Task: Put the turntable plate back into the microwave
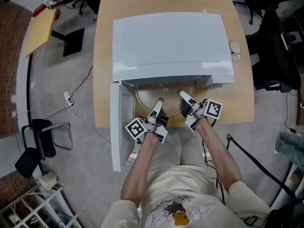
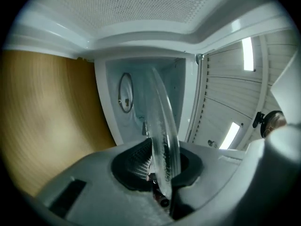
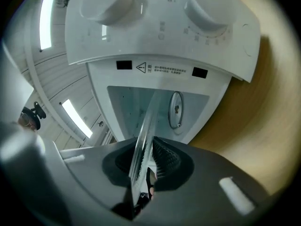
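Observation:
The clear glass turntable plate lies level at the mouth of the white microwave, partly under its front edge. My left gripper is shut on the plate's near left rim and my right gripper is shut on its near right rim. In the left gripper view the plate shows edge-on between the black pads, with the white cavity ahead. The right gripper view has the plate edge-on too, below the control panel with two knobs.
The microwave door hangs open to the left, past the edge of the wooden table. A small round object lies on the table right of the microwave. Chairs and cables stand on the floor around.

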`<action>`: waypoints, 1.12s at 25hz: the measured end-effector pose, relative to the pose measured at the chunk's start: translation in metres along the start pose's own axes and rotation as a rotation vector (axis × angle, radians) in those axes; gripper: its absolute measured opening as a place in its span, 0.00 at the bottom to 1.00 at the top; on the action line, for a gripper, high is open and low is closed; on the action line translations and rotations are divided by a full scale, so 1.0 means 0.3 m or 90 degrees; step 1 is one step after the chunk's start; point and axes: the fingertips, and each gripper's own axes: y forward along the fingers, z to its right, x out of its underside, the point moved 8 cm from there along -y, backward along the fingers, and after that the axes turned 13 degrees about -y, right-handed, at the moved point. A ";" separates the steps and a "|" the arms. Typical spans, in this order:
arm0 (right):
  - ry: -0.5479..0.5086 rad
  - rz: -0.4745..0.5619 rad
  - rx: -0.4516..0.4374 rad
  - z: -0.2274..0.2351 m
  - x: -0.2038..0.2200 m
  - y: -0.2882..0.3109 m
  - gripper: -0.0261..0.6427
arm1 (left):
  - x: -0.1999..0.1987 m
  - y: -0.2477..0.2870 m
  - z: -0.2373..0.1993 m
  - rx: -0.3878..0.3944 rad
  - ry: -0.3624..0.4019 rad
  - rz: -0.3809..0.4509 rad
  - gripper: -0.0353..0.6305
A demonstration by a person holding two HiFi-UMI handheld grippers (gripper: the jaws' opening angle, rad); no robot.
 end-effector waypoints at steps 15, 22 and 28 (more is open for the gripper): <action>-0.015 0.111 0.051 0.115 -0.069 0.208 0.12 | -0.197 0.192 -0.032 0.027 0.017 0.105 0.12; -0.011 0.154 0.074 0.157 -0.118 0.248 0.12 | -0.245 0.302 -0.034 0.026 0.009 0.103 0.12; -0.036 0.155 0.131 0.185 -0.122 0.259 0.14 | -0.283 0.332 -0.068 0.000 0.016 0.109 0.12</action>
